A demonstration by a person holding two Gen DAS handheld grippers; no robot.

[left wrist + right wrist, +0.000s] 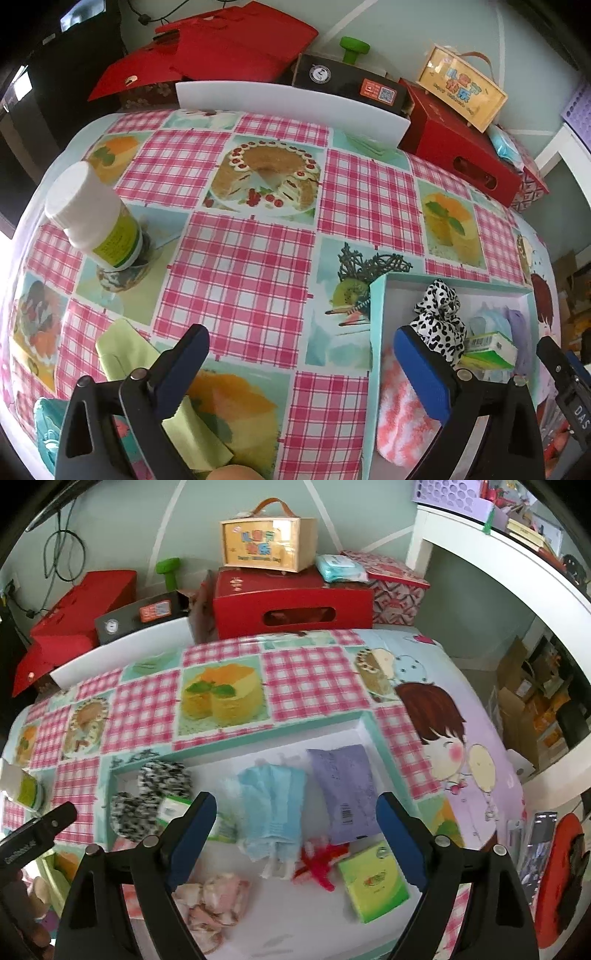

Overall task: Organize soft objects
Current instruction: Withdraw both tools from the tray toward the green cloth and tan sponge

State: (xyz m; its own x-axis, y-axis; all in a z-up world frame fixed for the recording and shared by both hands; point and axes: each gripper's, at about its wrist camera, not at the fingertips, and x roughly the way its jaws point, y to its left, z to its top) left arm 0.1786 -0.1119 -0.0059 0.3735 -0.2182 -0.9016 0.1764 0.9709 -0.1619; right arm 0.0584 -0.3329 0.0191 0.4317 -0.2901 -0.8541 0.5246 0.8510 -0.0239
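A shallow teal-rimmed box (236,740) lies on the table and holds soft things: a black-and-white spotted scrunchie (147,797), a blue cloth (271,805), a purple packet (345,794), a red scrunchie (319,862), a pink cloth (214,904) and green tissue packs (373,880). My right gripper (297,834) is open and empty above the box. My left gripper (301,373) is open and empty, left of the box (376,332). A light green cloth (195,432) lies under its left finger (181,373). The spotted scrunchie (437,314) and a pink-white fuzzy sock (402,417) show by its right finger.
A white bottle with a green label (96,218) stands at the table's left. A white board (291,107), red boxes (458,151) and a yellow carry case (461,88) line the far edge. A teal item (48,424) sits at the near left corner.
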